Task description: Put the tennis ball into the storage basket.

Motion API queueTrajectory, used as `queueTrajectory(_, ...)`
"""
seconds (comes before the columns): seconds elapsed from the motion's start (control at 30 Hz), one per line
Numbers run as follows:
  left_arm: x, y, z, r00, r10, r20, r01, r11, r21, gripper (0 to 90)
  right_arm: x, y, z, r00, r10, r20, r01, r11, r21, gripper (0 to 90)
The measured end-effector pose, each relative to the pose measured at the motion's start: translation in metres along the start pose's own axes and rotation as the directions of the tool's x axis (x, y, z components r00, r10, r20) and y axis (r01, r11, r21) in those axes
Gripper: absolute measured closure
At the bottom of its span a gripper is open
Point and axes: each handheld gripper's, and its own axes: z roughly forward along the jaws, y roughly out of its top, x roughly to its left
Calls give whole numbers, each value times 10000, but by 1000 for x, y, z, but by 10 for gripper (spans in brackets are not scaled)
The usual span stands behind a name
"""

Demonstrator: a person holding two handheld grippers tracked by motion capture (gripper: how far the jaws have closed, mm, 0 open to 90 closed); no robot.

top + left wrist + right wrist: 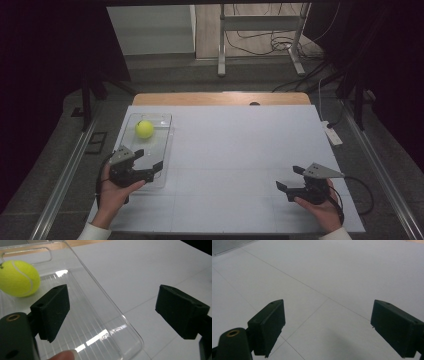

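Observation:
A yellow tennis ball (144, 129) (18, 277) lies at the far end of a clear plastic tray (170, 131) (100, 297) on the left of the white table cover. My left gripper (149, 158) (115, 307) hovers open over the tray's near right corner. One jaw is above the tray floor, the other is outside the rim, and nothing is pressed between them. The ball sits well beyond the jaws. My right gripper (290, 177) (327, 322) is open and empty above bare cover near the front right.
The white table cover (240, 150) spans most of the table, with a wooden strip (220, 98) at its far edge. A white power strip (332, 135) lies at the right edge. A metal stand (260, 45) and floor cables are beyond the table.

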Motion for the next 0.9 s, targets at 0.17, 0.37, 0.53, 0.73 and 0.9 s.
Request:
queueTrajectory(0.17, -7, -11, -3, 9996, 258, 116, -260, 9996, 102, 131, 0, 1, -1, 10000, 7, -11, -7, 10000, -20, 129)
queueTrajectory(0.37, -15, -20, -3, 9972, 698, 273, -700, 9975, 63, 131, -1, 1, 0, 10000, -12, -37, 12, 10000, -13, 130)
queueTrajectory(0.53, -21, -22, 3, 9947, 959, 372, -967, 9951, 225, 130, 0, 1, -1, 10000, -24, -47, 24, 10000, -35, 130)
queueTrajectory(0.73, -20, -23, 4, 9948, 956, 344, -966, 9949, 275, 130, 0, 1, -1, 10000, -71, -34, 71, 10000, -47, 130)
queueTrajectory(0.9, -20, -24, 5, 9945, 989, 341, -999, 9945, 312, 130, 0, 1, -1, 10000, -74, -17, 74, 10000, -64, 130)
